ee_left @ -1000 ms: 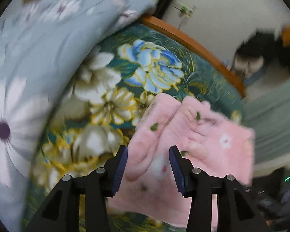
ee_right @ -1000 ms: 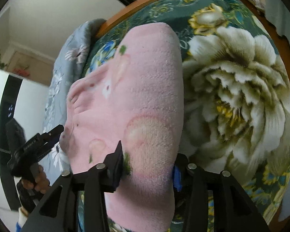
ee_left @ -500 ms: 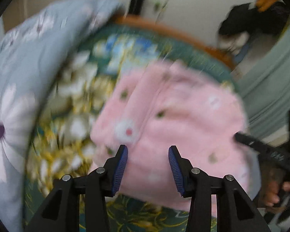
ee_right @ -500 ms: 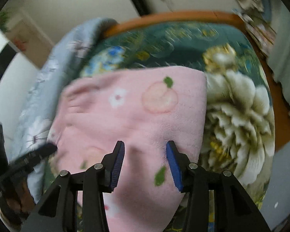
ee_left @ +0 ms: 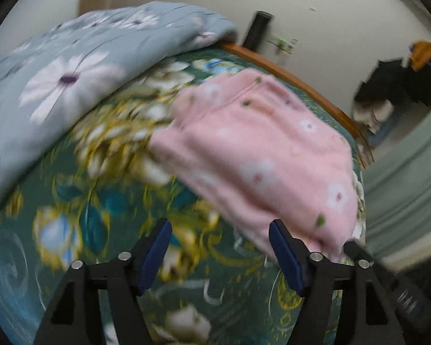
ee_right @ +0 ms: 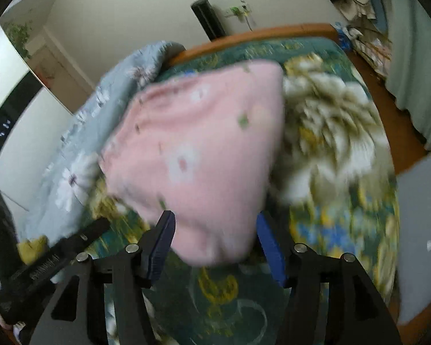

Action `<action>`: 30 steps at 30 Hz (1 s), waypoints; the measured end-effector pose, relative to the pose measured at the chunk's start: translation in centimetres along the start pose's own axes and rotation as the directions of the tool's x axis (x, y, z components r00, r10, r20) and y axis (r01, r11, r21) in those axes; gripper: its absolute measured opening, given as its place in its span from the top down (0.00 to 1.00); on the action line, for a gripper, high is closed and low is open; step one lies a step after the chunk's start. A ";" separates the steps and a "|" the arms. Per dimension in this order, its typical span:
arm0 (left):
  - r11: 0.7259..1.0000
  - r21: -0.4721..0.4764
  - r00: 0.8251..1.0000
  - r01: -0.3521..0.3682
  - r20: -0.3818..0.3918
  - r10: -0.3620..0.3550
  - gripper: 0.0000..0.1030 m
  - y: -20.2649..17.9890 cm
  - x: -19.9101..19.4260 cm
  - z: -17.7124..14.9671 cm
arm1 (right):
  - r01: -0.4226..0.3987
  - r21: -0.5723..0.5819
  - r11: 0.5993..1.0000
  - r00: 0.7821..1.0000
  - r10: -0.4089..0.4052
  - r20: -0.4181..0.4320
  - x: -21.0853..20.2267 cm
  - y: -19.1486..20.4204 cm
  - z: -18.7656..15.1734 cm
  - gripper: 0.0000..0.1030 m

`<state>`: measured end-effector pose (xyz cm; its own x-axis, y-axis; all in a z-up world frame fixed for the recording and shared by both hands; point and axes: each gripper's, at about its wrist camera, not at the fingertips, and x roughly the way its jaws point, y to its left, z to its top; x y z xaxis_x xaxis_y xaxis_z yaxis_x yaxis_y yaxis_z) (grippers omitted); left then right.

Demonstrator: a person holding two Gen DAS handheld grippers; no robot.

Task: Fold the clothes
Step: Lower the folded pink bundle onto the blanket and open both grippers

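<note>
**Pink garment lying folded on the bed, both grippers apart**

Green floral bedding covers the bed (ee_left: pixel 94 230), whose wooden frame runs along a pale wall. On it lies the pink fleece garment (ee_left: pixel 261 149), doubled over into a compact, roughly rectangular bundle with soft, rounded edges; in the right wrist view its near corner (ee_right: pixel 215 247) is seen between the jaws, and the blur leaves it unclear whether the blue pads touch it. A folded state is thus already shown. Whether a further fold is wanted, or the bundle is done and only to be squared off, cannot be settled; either way, any next contact would call for a grip on an edge rather than on the plush middle, which would bunch.

The left hand-held gripper (ee_left: pixel 219 251) is held with its jaws wide apart over bare bedding, nothing between them, the bundle's edge just beside its right jaw. The right hand-held gripper (ee_right: pixel 215 247) is likewise spread wide. A grey-blue flowered quilt (ee_left: pixel 71 66) is heaped beside the garment.
</note>
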<state>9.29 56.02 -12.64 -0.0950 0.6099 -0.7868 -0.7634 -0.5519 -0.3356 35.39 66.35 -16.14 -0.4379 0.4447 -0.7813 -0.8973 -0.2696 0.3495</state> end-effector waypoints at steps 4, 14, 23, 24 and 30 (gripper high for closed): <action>0.998 0.035 0.997 -0.056 0.058 0.054 0.04 -0.6 0.2 -1.7 | 0.038 -0.045 0.998 0.999 -0.038 -0.007 0.4 -0.2 -3.4 0.14; 0.992 0.085 0.993 -0.097 0.074 0.090 0.00 -0.8 2.6 -2.5 | 0.130 -0.054 0.990 0.991 -0.128 0.038 2.3 -1.4 -5.9 0.00; 0.980 0.127 0.988 -0.152 0.014 0.151 0.00 -0.8 4.6 -2.5 | 0.186 -0.090 0.978 0.977 -0.175 0.119 3.8 -0.1 -6.3 0.00; 0.981 0.124 0.989 -0.147 0.015 0.146 0.00 -0.8 4.5 -2.4 | 0.189 -0.089 0.978 0.976 -0.178 0.124 3.8 0.0 -6.4 0.00; 0.989 0.110 0.995 -0.098 0.032 0.095 0.00 -0.5 3.9 -2.2 | 0.209 -0.086 0.974 0.969 -0.195 0.150 3.9 0.2 -6.7 0.00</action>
<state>10.70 57.43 -16.62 -0.1870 0.5724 -0.7983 -0.8160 -0.5431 -0.1982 33.87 62.26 -22.57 -0.2581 0.6115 -0.7480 -0.9608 -0.2434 0.1325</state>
